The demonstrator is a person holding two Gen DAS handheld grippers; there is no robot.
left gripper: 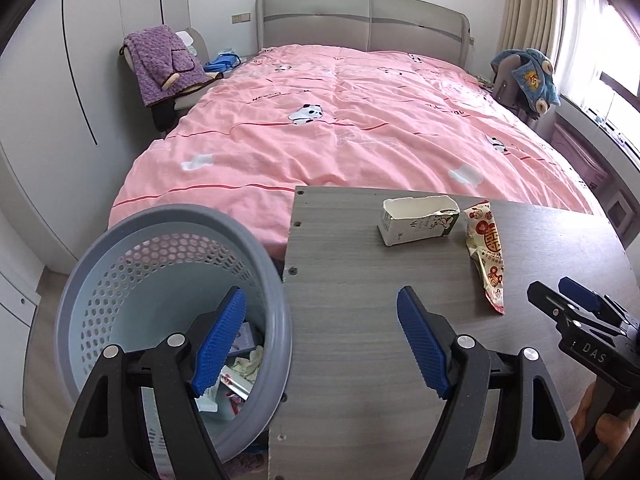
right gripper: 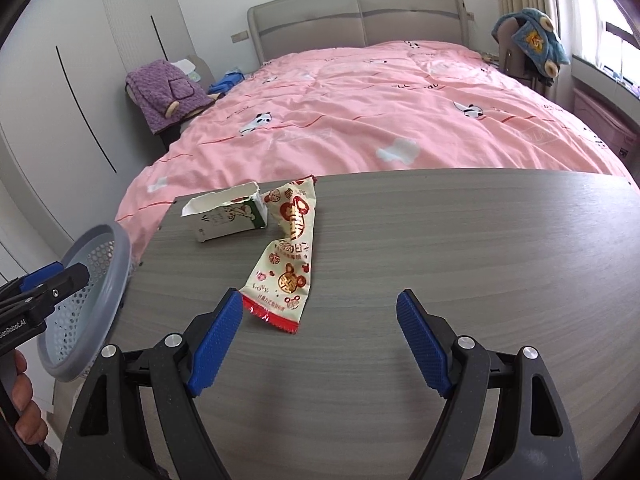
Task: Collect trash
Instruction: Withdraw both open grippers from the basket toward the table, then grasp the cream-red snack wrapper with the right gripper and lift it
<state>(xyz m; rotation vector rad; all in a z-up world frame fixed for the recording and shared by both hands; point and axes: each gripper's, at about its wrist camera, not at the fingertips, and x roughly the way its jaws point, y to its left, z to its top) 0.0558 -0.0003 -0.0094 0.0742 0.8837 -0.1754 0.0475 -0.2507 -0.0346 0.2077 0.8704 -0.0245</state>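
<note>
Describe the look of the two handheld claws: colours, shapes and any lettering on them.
Both look alike. The left claw and right claw have angular black plastic arms with triangular cut-outs and round silver pivot bolts. Each finger carries a long blue pad with a fine gridded texture. White lettering marks the black bodies: "DAS" on the right one, partly cut-off "enRobot.AI" on the left. No cables show.
</note>
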